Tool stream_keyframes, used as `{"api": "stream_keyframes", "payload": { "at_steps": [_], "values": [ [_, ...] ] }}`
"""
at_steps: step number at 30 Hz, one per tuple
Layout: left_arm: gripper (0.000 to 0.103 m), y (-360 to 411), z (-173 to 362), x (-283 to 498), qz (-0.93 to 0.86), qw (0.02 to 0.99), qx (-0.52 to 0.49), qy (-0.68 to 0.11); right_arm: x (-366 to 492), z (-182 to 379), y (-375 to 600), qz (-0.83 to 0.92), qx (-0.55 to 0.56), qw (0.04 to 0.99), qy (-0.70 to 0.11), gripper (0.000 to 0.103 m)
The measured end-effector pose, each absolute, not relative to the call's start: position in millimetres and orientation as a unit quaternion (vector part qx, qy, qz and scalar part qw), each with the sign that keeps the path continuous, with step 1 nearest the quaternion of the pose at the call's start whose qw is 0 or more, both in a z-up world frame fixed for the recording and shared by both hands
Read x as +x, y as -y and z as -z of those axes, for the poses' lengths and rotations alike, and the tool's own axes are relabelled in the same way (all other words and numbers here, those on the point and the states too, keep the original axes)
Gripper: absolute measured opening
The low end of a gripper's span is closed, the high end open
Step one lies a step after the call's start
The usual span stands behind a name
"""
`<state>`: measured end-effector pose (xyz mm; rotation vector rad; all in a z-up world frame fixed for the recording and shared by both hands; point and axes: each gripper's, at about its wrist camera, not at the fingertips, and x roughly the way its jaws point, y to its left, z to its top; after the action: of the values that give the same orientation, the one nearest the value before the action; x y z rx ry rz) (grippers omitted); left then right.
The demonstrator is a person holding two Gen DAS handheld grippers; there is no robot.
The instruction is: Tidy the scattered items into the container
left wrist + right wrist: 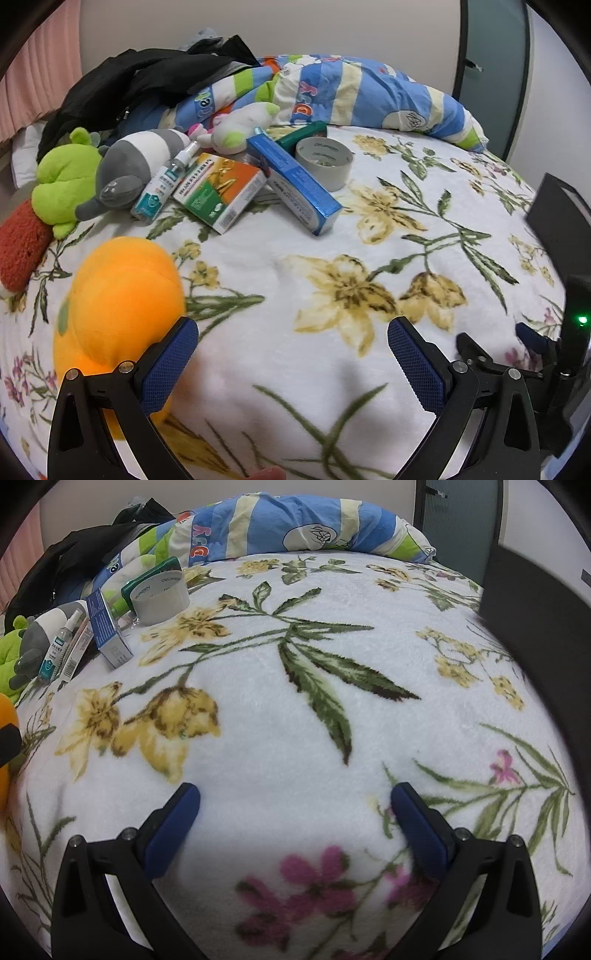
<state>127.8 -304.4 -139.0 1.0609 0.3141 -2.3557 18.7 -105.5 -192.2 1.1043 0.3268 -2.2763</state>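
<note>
Both grippers — left gripper (291, 341), right gripper (295, 806) — were held spread, empty; the orange plush (118, 295) was best squeezed mid-body.

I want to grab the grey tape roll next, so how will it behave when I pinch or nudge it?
The tape roll looks like a stiff ring, so it should probably hold its shape in a pinch. It sits with its open hole facing up on the soft blanket, so a nudge likely slides it rather than rolls it. Its smooth outer band may be slippery.
</note>
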Motion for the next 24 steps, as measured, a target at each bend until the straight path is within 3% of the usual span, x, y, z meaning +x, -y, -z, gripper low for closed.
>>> {"api": "stream_keyframes", "payload": {
  "at_steps": [24],
  "values": [
    [0.102, 295.2, 98.7, 153.2, 0.872, 0.282, 0.385, -0.114, 12.7, 185.4, 104.4, 0.827, 0.444, 0.316, -0.136, 0.103]
  ]
}}
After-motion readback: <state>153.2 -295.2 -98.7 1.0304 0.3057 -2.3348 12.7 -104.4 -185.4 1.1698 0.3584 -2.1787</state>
